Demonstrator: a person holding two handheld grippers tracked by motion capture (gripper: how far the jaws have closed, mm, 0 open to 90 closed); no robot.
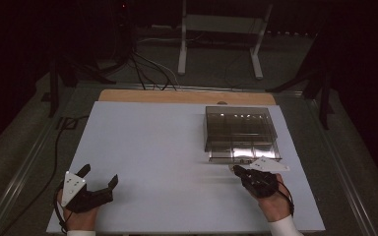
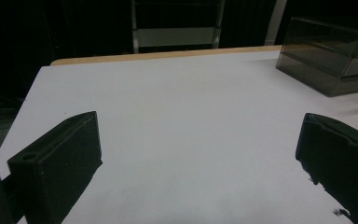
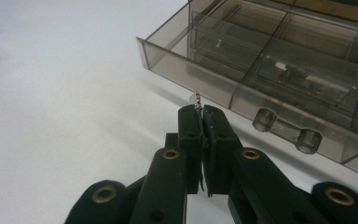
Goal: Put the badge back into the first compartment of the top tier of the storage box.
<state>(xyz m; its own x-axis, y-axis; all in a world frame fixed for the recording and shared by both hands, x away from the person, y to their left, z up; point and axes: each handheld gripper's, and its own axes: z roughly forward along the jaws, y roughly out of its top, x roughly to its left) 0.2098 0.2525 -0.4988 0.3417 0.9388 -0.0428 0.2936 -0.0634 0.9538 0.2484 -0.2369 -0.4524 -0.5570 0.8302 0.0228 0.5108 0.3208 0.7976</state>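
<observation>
Between the right tool's (image 3: 200, 108) tips, a tiny metal piece (image 3: 196, 99) points upright.

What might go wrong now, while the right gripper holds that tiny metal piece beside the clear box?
1. The small metal piece sticks out only at the very tip of the right gripper; it may slip and be lost on the white table.
2. The fingers are close to the box wall; a bump could shift it.
3. The compartments look narrow, so the piece may land in the wrong one.
</observation>
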